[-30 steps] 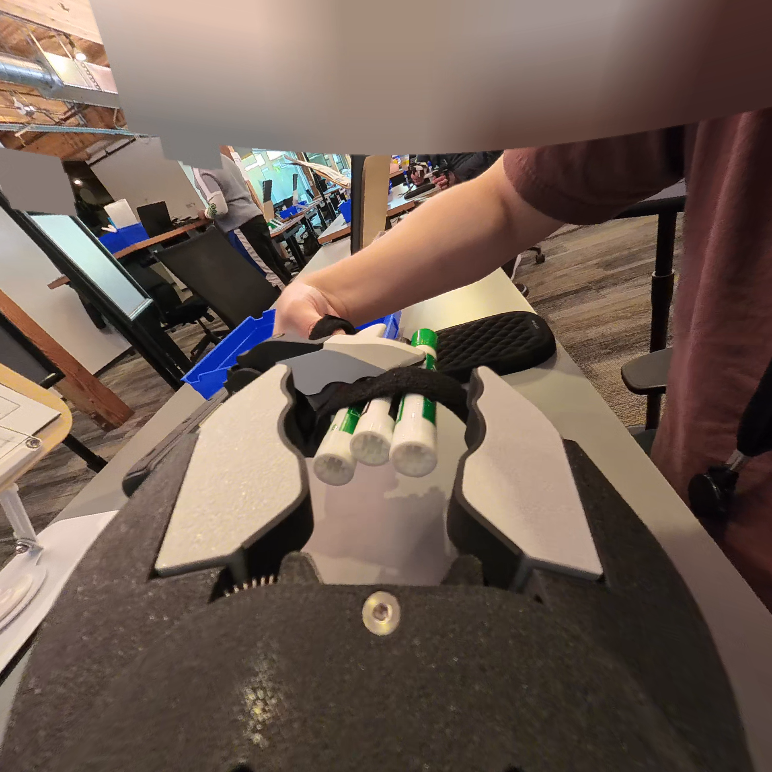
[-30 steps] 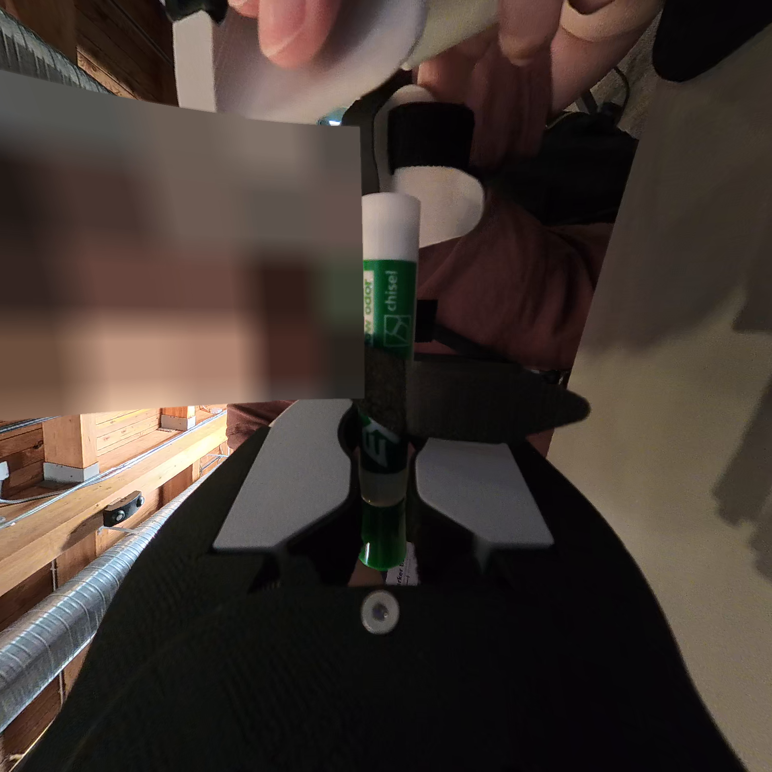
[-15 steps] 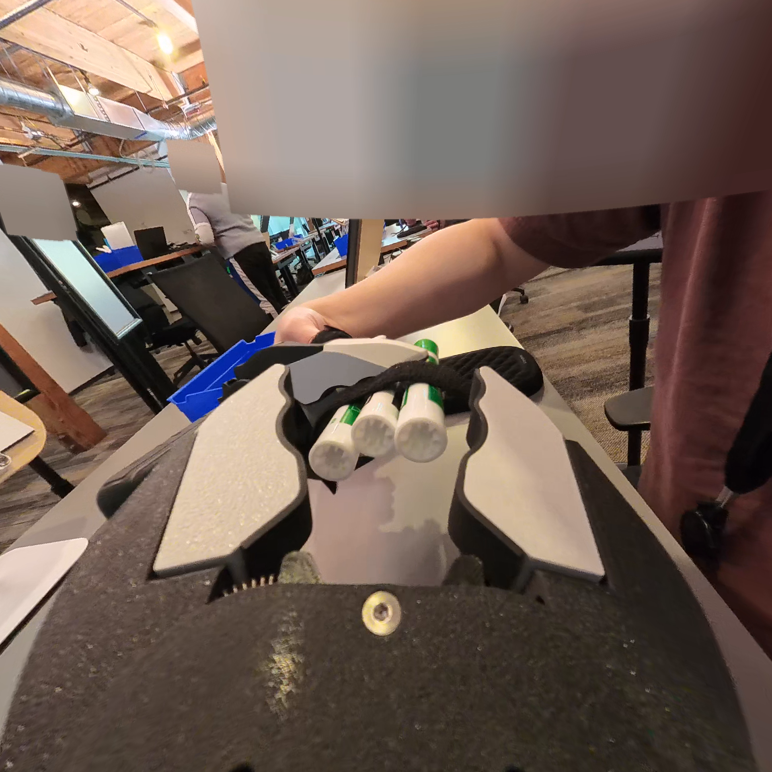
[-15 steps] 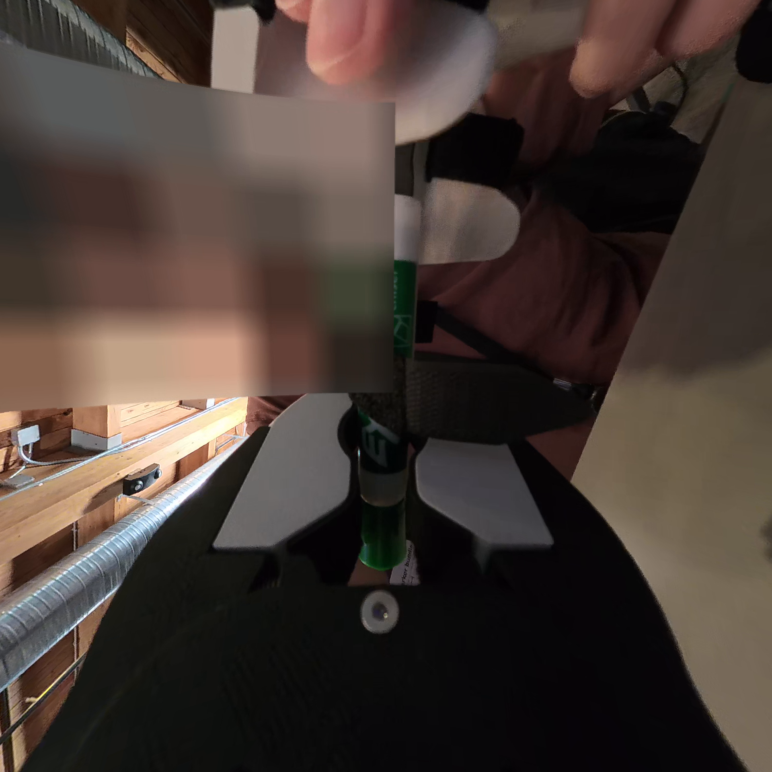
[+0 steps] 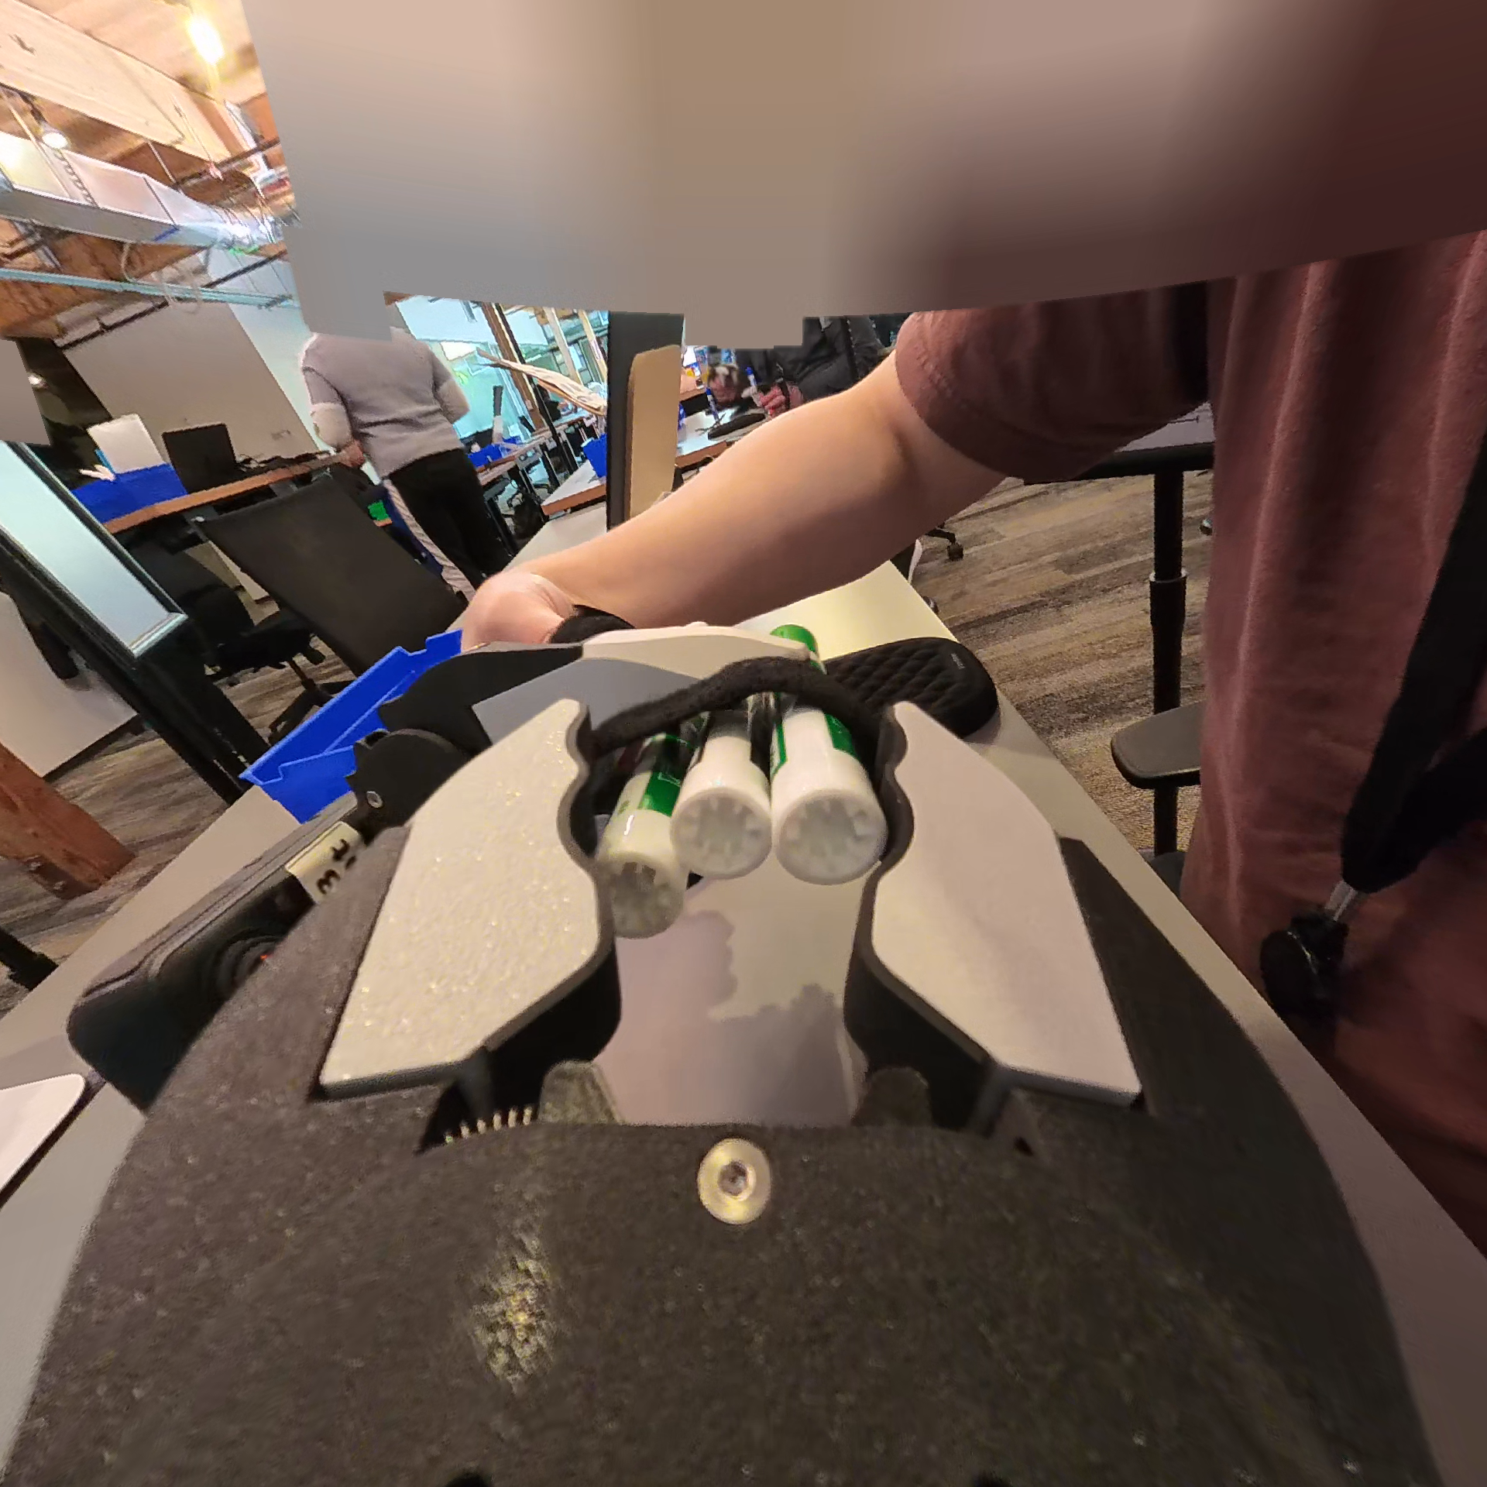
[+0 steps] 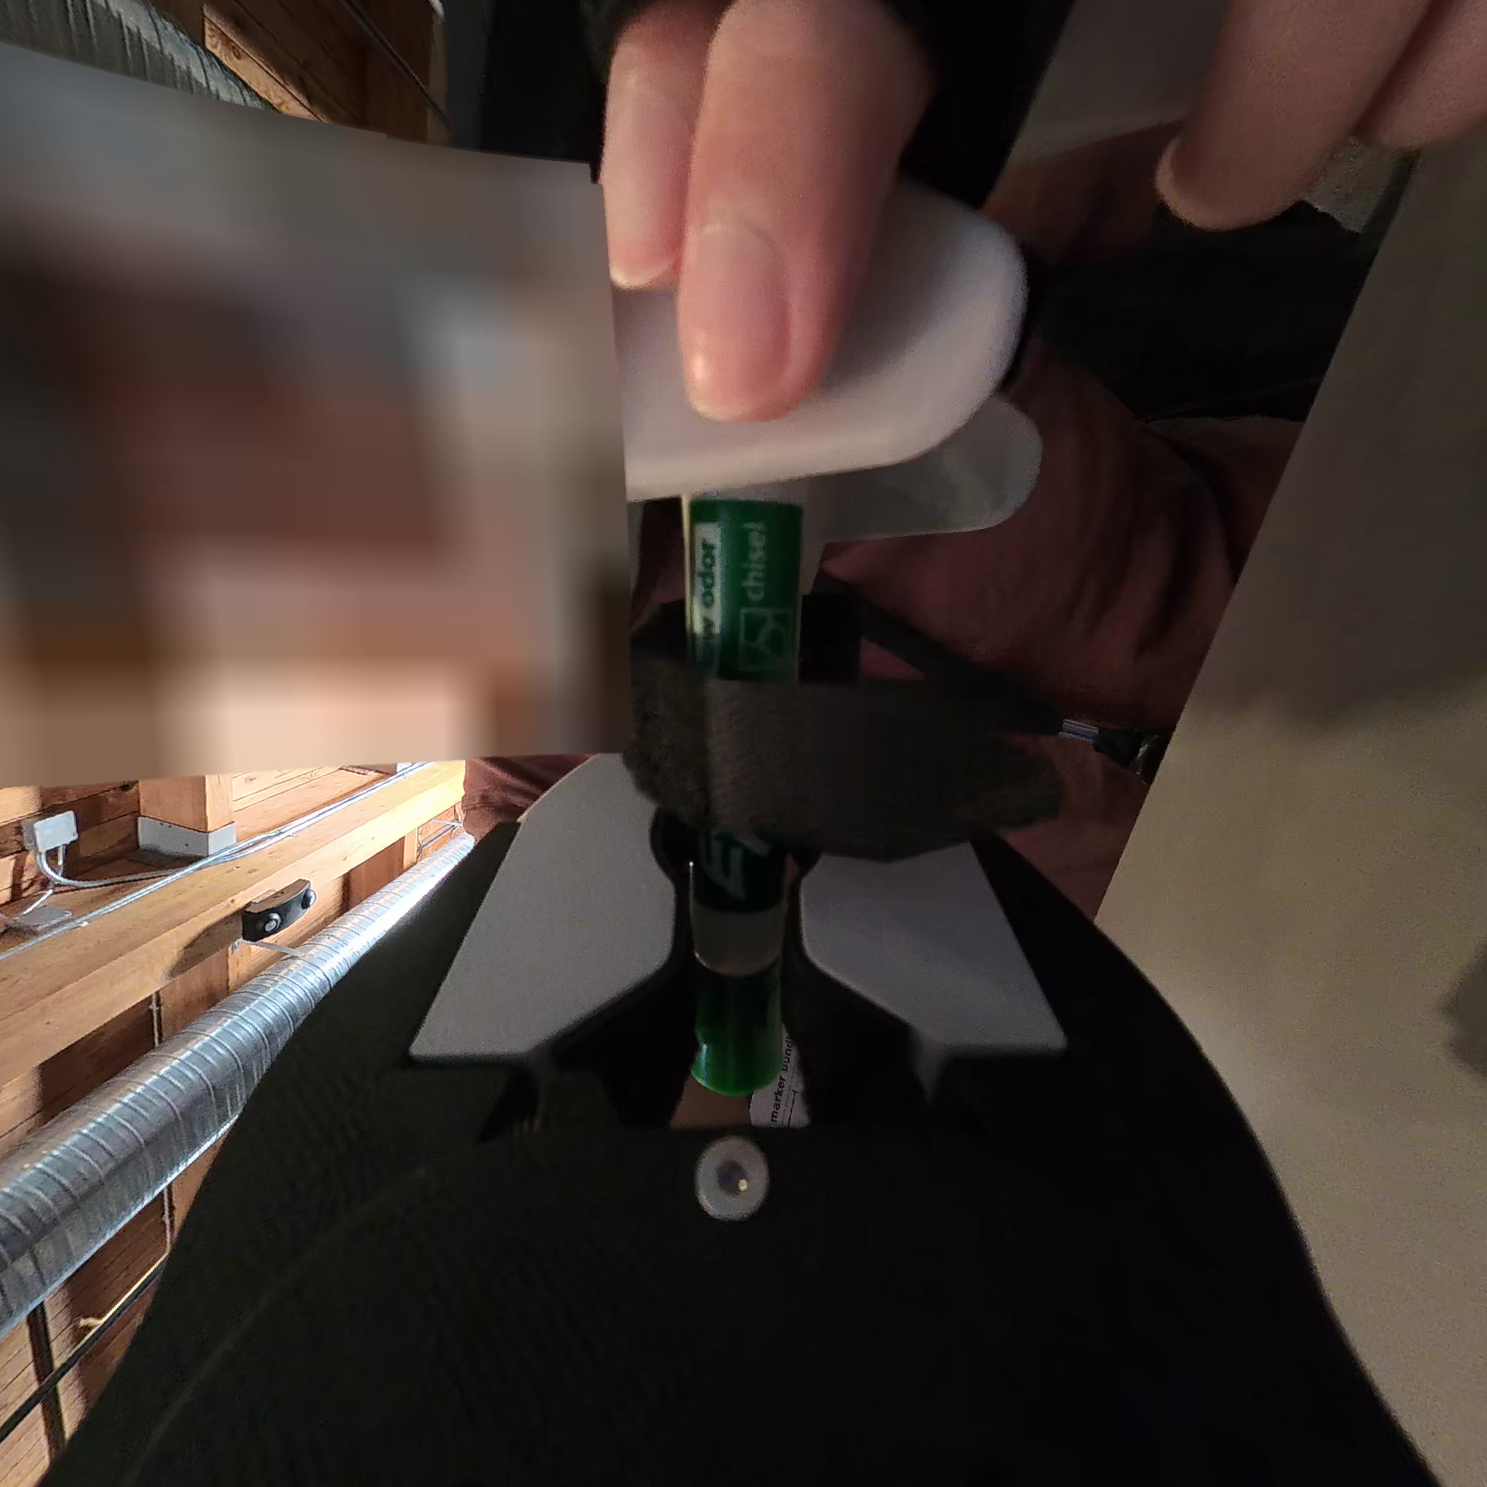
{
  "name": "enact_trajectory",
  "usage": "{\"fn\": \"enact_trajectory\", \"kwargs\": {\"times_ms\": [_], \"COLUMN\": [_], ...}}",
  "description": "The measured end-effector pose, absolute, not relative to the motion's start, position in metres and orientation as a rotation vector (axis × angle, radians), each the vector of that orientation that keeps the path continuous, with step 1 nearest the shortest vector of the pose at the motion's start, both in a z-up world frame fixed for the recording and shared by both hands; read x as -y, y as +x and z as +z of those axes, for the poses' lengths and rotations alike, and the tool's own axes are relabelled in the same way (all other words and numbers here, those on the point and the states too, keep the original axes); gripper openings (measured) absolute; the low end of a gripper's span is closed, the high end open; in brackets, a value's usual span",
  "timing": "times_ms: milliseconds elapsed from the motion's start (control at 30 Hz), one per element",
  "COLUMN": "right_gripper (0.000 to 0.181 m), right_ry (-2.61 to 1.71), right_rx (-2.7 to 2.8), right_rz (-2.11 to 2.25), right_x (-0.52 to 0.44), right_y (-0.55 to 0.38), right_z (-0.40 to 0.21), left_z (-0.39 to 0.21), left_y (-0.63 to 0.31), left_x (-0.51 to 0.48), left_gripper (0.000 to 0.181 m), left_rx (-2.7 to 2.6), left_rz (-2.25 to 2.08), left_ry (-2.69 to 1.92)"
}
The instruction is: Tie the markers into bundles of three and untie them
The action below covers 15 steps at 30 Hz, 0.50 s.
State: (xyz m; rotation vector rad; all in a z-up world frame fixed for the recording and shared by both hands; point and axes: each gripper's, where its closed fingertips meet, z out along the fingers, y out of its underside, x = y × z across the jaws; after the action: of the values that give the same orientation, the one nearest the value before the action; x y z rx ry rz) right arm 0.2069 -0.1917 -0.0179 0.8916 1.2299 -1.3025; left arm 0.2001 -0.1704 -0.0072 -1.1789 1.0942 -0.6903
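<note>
Three markers [image 5: 736,792], green and white, point their white butt ends back between the spread jaws of the left gripper [image 5: 734,744], whose fingers stand well apart and pinch nothing. A black band [image 5: 724,685] loops over the bundle and stretches across to those finger tips. The right gripper [image 6: 734,873] is clamped on the markers' green cap ends, the band bunched just beyond its tips; in the left wrist view it reaches in from the far side, held by a hand [image 5: 515,603]. In the right wrist view, fingers [image 6: 748,241] of the other hand press a white part of the left tool, which covers the markers' far ends. Below lies a grey table [image 5: 1110,909], with a black quilted pad [image 5: 917,680] and a blue bin [image 5: 338,748] near the far edge. Around it spreads an open office with desks, black chairs, exposed timber beams and silver ducting [image 6: 161,1102]; a person [image 5: 402,451] stands far off.
</note>
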Motion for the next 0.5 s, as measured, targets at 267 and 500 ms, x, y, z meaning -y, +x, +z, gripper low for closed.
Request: {"fn": "enact_trajectory", "kwargs": {"times_ms": [267,500], "right_gripper": [0.018,0.018], "right_ry": [0.906,0.920], "right_rx": [-1.234,-1.244], "right_rz": [-1.287,-1.276], "right_x": [0.193,0.193], "right_y": [0.207,0.205], "right_z": [-0.021,-0.025], "left_z": [-0.016,-0.020], "left_y": [0.200,0.198], "left_x": [0.170,0.169], "left_gripper": [0.066,0.066], "left_rx": [-1.141,-1.146], "left_rz": [-0.648,-0.652], "left_ry": [-1.206,-1.243]}}
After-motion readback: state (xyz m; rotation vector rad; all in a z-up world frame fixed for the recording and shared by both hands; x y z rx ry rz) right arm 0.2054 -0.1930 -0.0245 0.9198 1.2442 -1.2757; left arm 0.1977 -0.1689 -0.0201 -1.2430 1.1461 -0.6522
